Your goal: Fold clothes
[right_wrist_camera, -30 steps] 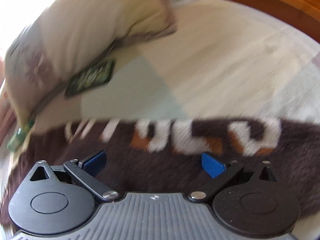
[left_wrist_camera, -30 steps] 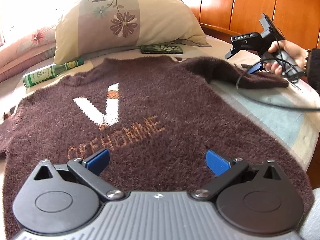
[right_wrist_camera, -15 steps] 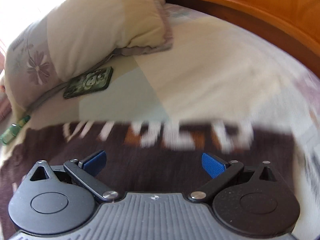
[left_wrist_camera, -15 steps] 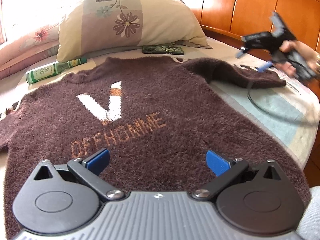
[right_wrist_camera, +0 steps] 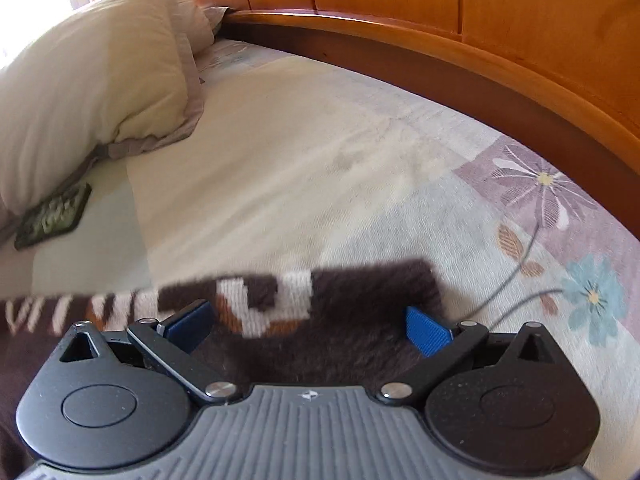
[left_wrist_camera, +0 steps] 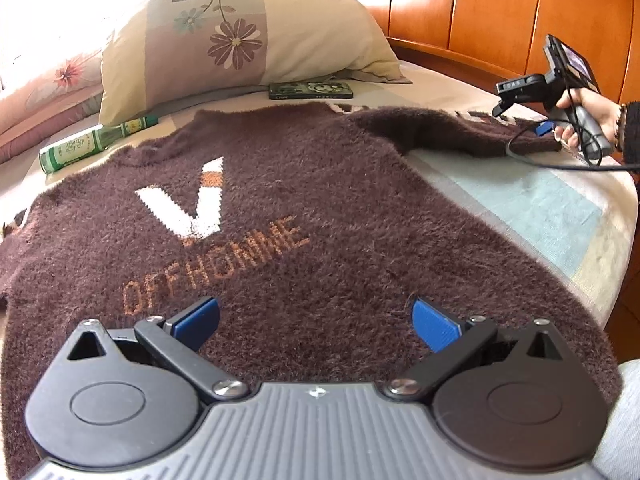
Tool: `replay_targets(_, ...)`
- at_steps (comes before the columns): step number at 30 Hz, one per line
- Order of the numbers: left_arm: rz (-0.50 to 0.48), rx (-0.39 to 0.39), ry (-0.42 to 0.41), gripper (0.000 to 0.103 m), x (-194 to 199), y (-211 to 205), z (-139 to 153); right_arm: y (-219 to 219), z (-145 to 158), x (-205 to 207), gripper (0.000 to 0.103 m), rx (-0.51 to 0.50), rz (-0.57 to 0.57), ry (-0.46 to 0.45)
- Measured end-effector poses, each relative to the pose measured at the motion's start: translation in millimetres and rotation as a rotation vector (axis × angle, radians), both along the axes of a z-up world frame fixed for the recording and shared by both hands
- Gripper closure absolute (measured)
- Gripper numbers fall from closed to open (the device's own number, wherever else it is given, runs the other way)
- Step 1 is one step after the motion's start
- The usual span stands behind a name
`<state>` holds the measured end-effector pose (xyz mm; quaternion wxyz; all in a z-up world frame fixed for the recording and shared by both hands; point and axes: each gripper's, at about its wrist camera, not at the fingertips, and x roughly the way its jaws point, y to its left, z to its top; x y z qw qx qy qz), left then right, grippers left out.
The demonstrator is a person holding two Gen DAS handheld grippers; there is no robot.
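Observation:
A fuzzy brown sweater (left_wrist_camera: pixel 280 200) with a white V and orange letters lies flat on the bed. My left gripper (left_wrist_camera: pixel 316 320) is open and empty, hovering over its lower hem. The sweater's right sleeve (left_wrist_camera: pixel 440 132) stretches toward the headboard. My right gripper (right_wrist_camera: pixel 308 326) is open and empty just above that sleeve's cuff end (right_wrist_camera: pixel 360 300), which carries white and orange letters. In the left wrist view the right gripper (left_wrist_camera: pixel 520 108) is held by a hand at the sleeve's end.
A flowered pillow (left_wrist_camera: pixel 240 48) and a pink one (left_wrist_camera: pixel 48 80) lie at the head. A green glass bottle (left_wrist_camera: pixel 92 144) and a dark green case (left_wrist_camera: pixel 312 90) lie beside the collar. The wooden headboard (right_wrist_camera: pixel 440 20) curves behind. The bed edge (left_wrist_camera: pixel 616 240) is at the right.
My right gripper has swept along the sleeve toward its cuff end, which now lies between the open fingers. My left gripper has barely moved.

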<state>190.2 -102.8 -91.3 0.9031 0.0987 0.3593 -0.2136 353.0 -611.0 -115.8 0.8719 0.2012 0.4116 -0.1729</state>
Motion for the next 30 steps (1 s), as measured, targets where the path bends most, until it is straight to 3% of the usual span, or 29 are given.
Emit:
replay_targets(5,-0.009,-0.012,-0.005,0.001,0,2,1,-2,21,-13,0.0,0.094,0.01,-0.038)
replay_targets(10,-0.025,-0.011,-0.002,0.001,3,-2,1,38,40,-20,0.0,0.217,0.184,-0.058)
replay_targets(15,-0.035,-0.004,-0.002,0.001,2,-5,3,87,35,0,0.0,0.364,0.336,-0.051)
replay_targets(18,-0.041,0.015,-0.012,0.001,1,-6,4,111,15,17,0.0,0.276,0.278,0.085)
replay_targets(19,-0.041,0.018,-0.011,0.001,2,-6,4,115,8,24,0.0,0.18,0.245,0.118)
replay_targets(21,-0.036,0.021,-0.01,0.001,5,-5,4,110,1,30,0.0,0.146,0.221,0.089)
replay_targets(24,-0.023,0.02,-0.006,0.001,7,-4,2,88,5,46,0.0,0.177,0.157,0.053)
replay_targets(30,-0.023,-0.001,0.01,0.001,3,0,3,73,4,78,0.0,0.058,0.178,0.038)
